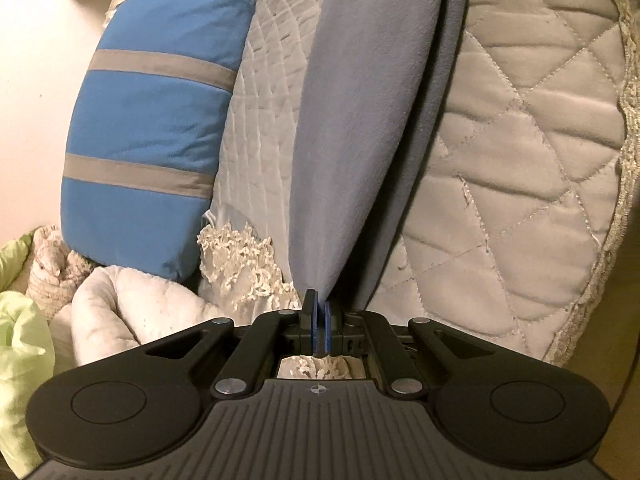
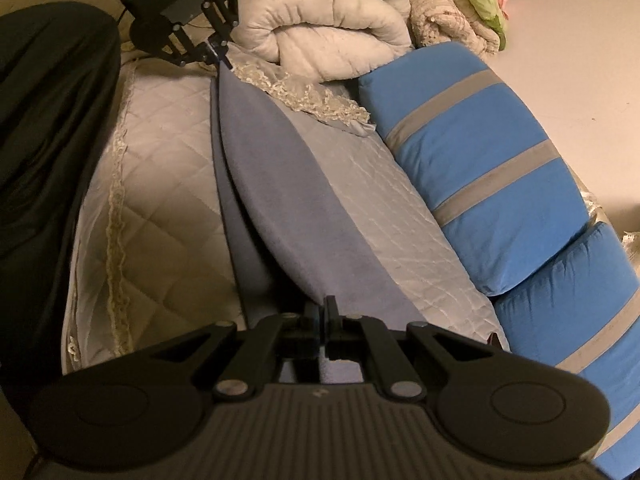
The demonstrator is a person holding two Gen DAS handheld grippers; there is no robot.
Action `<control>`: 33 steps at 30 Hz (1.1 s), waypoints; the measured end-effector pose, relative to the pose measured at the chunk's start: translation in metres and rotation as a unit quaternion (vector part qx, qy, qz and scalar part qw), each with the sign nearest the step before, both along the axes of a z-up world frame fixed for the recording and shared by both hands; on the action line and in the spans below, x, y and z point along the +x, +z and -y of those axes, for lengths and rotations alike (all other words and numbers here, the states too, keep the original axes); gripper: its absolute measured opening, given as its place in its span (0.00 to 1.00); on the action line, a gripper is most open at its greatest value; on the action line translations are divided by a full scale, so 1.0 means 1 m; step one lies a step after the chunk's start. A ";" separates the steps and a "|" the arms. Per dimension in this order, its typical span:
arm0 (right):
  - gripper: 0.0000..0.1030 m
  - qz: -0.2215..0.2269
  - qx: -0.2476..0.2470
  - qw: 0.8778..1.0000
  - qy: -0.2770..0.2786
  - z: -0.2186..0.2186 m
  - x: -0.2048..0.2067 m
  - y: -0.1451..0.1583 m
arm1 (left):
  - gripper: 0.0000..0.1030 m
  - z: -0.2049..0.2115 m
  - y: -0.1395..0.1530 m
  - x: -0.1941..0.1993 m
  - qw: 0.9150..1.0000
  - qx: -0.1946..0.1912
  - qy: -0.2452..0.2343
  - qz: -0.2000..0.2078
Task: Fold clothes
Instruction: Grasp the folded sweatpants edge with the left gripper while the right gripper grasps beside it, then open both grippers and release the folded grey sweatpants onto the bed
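Grey-blue garment (image 1: 360,120) stretched between left claw (image 1: 321,320) and right claw (image 2: 325,320), both clamping it; blue pillows (image 2: 480,152) beside.

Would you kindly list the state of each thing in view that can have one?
Left gripper: shut on one end of the grey cloth.
Right gripper: shut on the other end.
Grey cloth: stretched between the grippers, doubled over, above the bed.
Quilt: spread on the bed.
Blue pillows: lying in a row beside the quilt.
White duvet: rolled up.
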State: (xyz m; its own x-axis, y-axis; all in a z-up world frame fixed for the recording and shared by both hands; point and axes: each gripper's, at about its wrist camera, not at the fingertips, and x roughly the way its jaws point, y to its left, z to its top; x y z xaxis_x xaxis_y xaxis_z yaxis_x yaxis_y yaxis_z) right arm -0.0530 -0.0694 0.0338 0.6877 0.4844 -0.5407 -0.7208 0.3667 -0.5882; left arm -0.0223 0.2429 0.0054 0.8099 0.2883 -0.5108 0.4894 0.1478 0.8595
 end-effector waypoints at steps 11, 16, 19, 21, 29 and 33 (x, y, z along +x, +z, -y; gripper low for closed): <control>0.78 -0.086 0.058 0.994 0.017 0.019 -0.012 0.016 | 0.42 -0.010 0.011 -0.015 0.995 -0.040 0.096 -0.006; 0.84 -0.052 0.057 0.997 -0.028 0.069 -0.022 0.029 | 0.55 -0.006 0.047 -0.027 0.991 -0.096 0.096 0.013; 0.84 -0.043 0.045 0.996 -0.061 0.099 -0.024 0.026 | 0.58 0.016 0.065 -0.034 0.991 -0.109 0.067 0.029; 0.85 -0.035 0.032 0.995 -0.082 0.117 -0.025 0.023 | 0.61 0.039 0.072 -0.041 0.992 -0.109 0.048 0.042; 0.83 0.033 -0.047 0.990 -0.132 0.167 -0.030 0.006 | 0.67 0.147 0.091 -0.058 0.985 -0.152 -0.059 0.053; 0.80 0.062 -0.108 0.983 -0.135 0.179 -0.030 -0.004 | 0.69 0.194 0.084 -0.073 0.976 -0.184 -0.103 0.043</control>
